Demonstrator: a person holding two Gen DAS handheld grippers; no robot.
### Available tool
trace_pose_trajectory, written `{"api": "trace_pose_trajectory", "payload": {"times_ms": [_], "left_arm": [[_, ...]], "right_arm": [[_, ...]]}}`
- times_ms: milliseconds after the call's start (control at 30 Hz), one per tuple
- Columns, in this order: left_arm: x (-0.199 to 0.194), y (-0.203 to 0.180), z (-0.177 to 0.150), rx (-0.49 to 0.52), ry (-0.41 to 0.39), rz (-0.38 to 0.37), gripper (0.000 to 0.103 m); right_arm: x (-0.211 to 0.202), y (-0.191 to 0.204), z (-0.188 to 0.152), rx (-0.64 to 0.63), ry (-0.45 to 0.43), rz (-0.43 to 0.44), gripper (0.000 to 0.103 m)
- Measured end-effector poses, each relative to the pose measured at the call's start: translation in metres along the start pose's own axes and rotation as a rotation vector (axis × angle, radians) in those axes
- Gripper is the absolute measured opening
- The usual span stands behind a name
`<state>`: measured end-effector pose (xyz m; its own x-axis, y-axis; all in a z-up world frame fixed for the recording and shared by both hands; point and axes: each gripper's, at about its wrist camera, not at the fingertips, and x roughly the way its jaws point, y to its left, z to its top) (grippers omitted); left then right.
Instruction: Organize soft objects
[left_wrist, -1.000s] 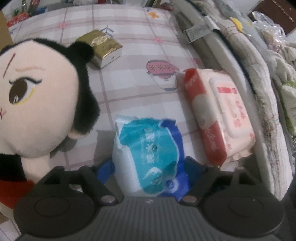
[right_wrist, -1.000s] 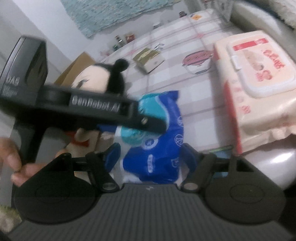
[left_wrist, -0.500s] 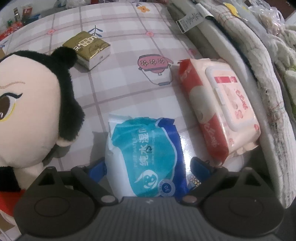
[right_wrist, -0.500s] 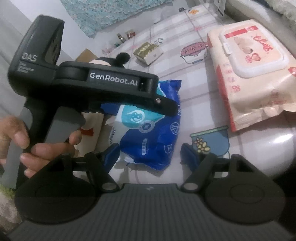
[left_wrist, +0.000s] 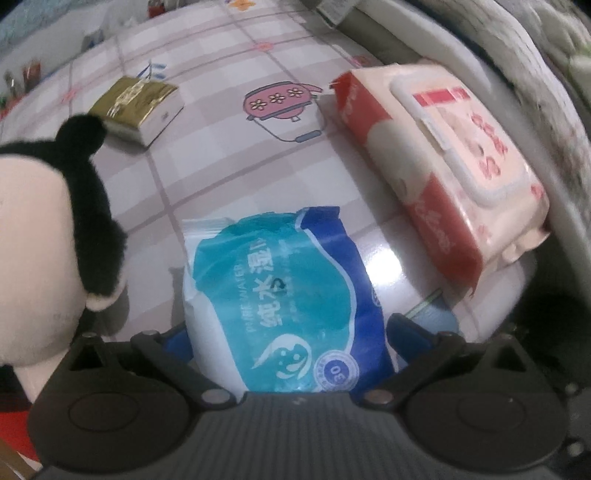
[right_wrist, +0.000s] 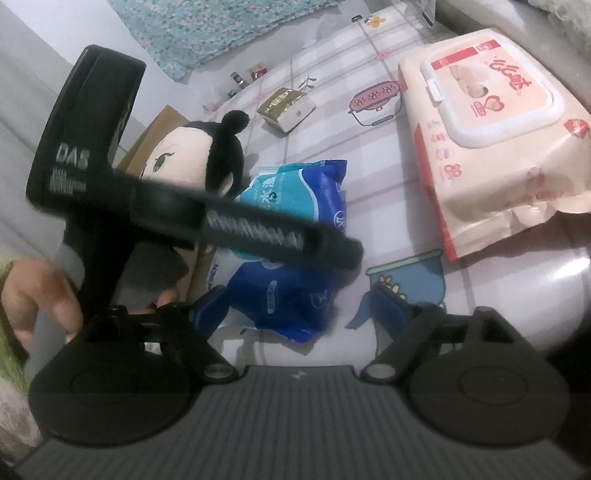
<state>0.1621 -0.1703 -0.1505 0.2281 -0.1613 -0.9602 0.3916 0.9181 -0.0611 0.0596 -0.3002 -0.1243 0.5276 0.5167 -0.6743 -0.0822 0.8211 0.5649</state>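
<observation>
A blue and teal wet-wipe pack lies on the checked tablecloth between the fingers of my left gripper, which is open around its near end. The pack also shows in the right wrist view, partly hidden by the left gripper's black body. My right gripper is open, just behind the pack's near end. A large pink and red wipe pack lies to the right and shows in the right wrist view too. A plush doll with black hair lies at the left.
A small gold-topped box sits further back on the tablecloth. Folded fabrics are piled along the right edge. A cardboard piece lies behind the doll. A hand holds the left gripper.
My left gripper has opened wider and drawn back slightly, so the blue pack lies loose between its fingers. My right gripper has backed away, and the pack now sits further from it.
</observation>
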Motion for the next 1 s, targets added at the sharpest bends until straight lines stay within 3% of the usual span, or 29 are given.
{"api": "trace_pose_trajectory", "payload": {"times_ms": [200,400,567,800,1000], "left_arm": [[-0.001,-0.005,-0.002,0.075,-0.011,0.026,0.099],[-0.010,0.009,-0.004,0.037,-0.037,-0.004,0.089],[-0.031,0.023,-0.012,-0.047,-0.076,-0.108,0.085],[-0.107,0.050,-0.018,-0.157,-0.273,-0.222,0.085],[-0.177,0.093,-0.030,-0.263,-0.482,-0.189,0.085]], "right_arm": [[0.000,0.000,0.006,0.012,0.005,-0.023,0.084],[-0.015,0.002,0.005,0.029,-0.026,-0.045,0.084],[-0.039,0.020,0.013,-0.044,-0.055,-0.068,0.083],[-0.092,0.050,0.030,-0.167,-0.086,-0.032,0.083],[-0.130,0.085,0.073,-0.299,-0.175,0.016,0.083]]}}
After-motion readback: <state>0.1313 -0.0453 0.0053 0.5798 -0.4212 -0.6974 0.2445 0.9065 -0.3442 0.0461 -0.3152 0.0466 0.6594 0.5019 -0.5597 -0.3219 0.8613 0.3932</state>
